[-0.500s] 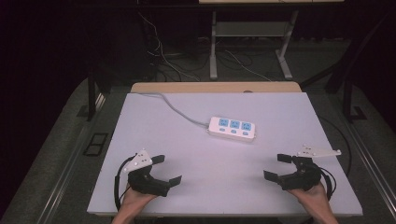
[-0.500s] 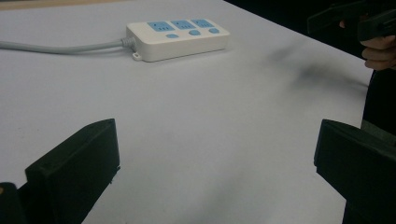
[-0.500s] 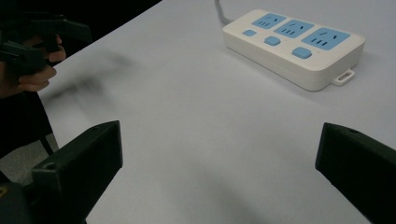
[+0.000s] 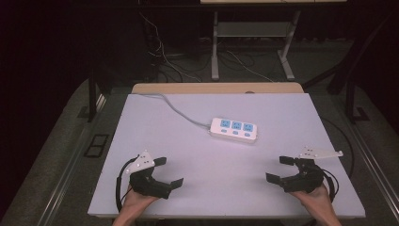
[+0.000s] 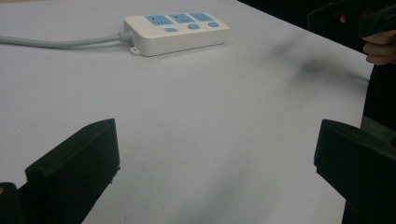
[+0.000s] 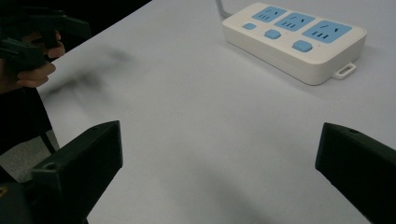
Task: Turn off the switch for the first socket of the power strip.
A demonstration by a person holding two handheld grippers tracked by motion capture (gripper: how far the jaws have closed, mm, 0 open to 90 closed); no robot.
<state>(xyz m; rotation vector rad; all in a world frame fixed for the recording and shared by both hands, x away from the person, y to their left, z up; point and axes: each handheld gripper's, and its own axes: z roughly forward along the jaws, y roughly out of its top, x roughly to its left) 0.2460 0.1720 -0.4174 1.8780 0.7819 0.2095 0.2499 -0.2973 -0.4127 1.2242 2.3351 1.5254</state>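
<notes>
Both tongs gape wide and hold nothing: left gripper (image 4: pixel 166 172) at seven o'clock on the table (image 4: pixel 155 136), right gripper (image 4: pixel 281 169) at five. The power strip (image 4: pixel 234 130) lies well apart near centre, likely rigid, light, slick plastic; grip its long sides. Its cable (image 4: pixel 176 110) trails toward eleven; nothing blocks the way

A dark lab: bare white table (image 4: pixel 155 141), loose floor cables (image 4: pixel 235 59), metal stand legs (image 4: pixel 215 44).

Each black two-jaw tool (image 4: pixel 163 172) carries a grey triangular plate (image 4: pixel 142 160) and looping black cable (image 4: pixel 120 181)
</notes>
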